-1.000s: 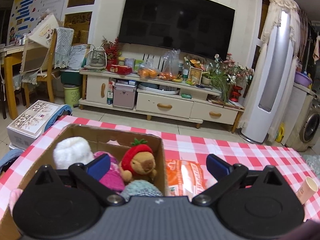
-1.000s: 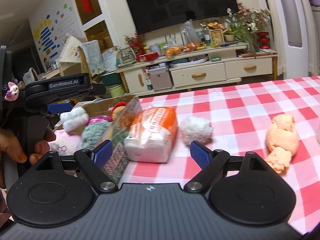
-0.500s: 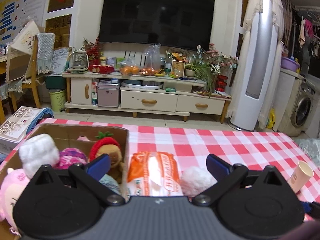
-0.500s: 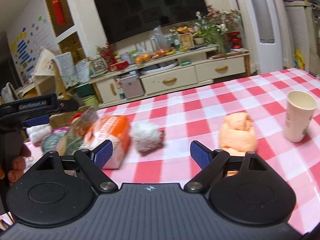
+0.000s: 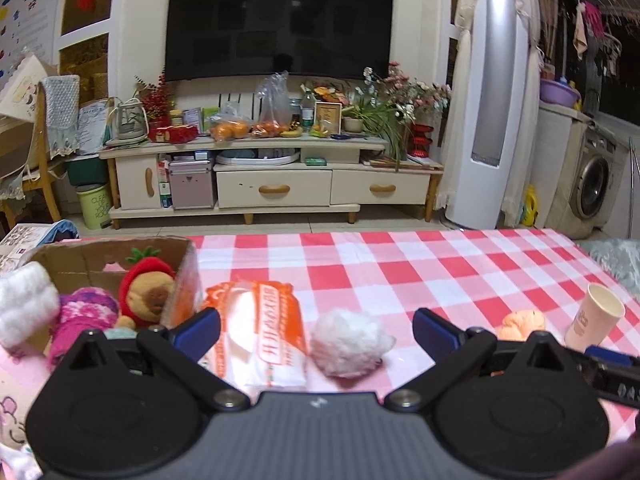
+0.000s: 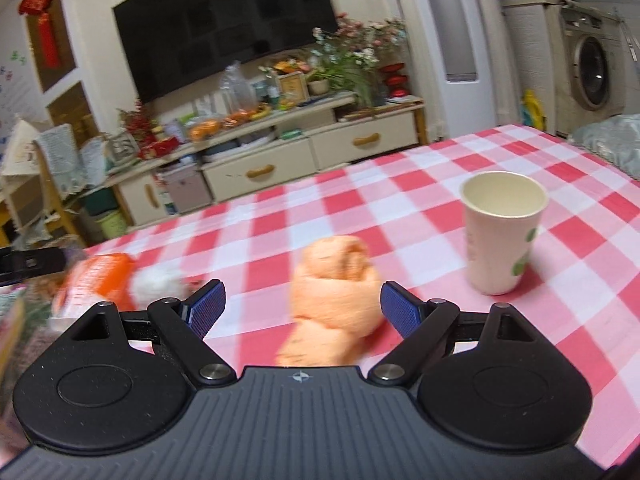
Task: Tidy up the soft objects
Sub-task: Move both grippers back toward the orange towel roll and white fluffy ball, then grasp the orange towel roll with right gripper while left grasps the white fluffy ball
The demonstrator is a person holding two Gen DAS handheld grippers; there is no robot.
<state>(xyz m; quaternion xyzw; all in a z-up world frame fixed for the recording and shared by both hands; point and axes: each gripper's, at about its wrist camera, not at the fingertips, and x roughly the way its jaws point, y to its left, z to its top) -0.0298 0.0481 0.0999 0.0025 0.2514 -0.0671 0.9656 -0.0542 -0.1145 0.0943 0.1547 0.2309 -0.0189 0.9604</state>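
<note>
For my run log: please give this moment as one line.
left hand-held gripper: open, empty | right hand-held gripper: open around orange plush | cardboard box: holds toys | paper cup: upright

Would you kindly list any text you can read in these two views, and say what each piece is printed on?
"CLEAN UP YOUR ROOM": green bin beside the TV cabinet, small, partly legible.
Orange and white packet: Chinese characters, too blurred to read.
Paper cup: faint print, unreadable.
Wall chart at far left: too small.
Nothing else is legible.

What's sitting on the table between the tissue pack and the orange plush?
A white fluffy ball sits between the tissue pack and the orange plush, clearest in the left wrist view.
</note>
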